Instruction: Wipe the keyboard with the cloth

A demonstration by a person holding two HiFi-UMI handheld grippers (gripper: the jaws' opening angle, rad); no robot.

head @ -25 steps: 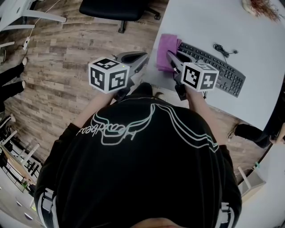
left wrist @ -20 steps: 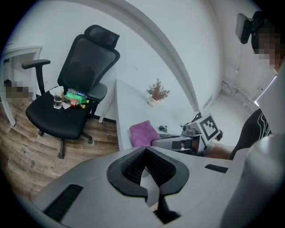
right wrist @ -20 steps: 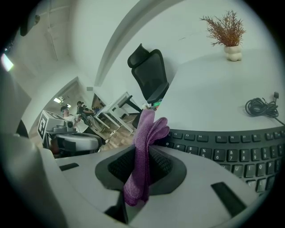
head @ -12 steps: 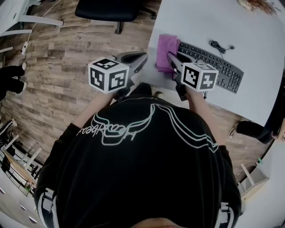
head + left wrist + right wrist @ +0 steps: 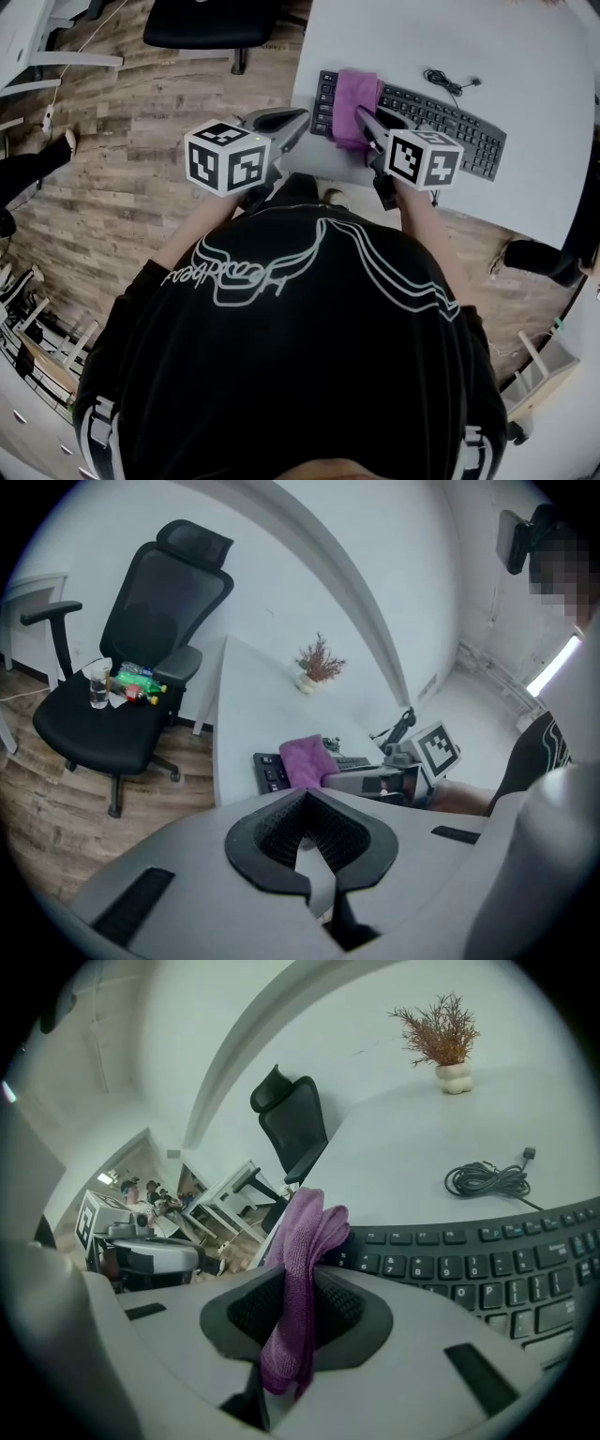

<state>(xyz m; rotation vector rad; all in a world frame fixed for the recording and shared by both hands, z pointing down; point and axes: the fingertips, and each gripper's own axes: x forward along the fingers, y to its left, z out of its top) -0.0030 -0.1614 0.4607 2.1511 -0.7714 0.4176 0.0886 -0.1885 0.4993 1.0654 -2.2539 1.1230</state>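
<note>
Right gripper [image 5: 362, 120] clamping cloth [image 5: 356, 92], on keyboard [image 5: 452, 128]

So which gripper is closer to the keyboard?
Right. The right gripper holds the cloth on the keyboard; the left gripper hangs empty at the table corner, short of it.

Purple cloth [image 5: 354, 101], black keyboard [image 5: 448, 125], white table [image 5: 525, 66]

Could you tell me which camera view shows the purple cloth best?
The right gripper view: the purple cloth is close and central, pinched between the right gripper's jaws at the keyboard. The head view shows it lying across the keyboard, partly behind that gripper. The left gripper view shows it small and far.
</note>
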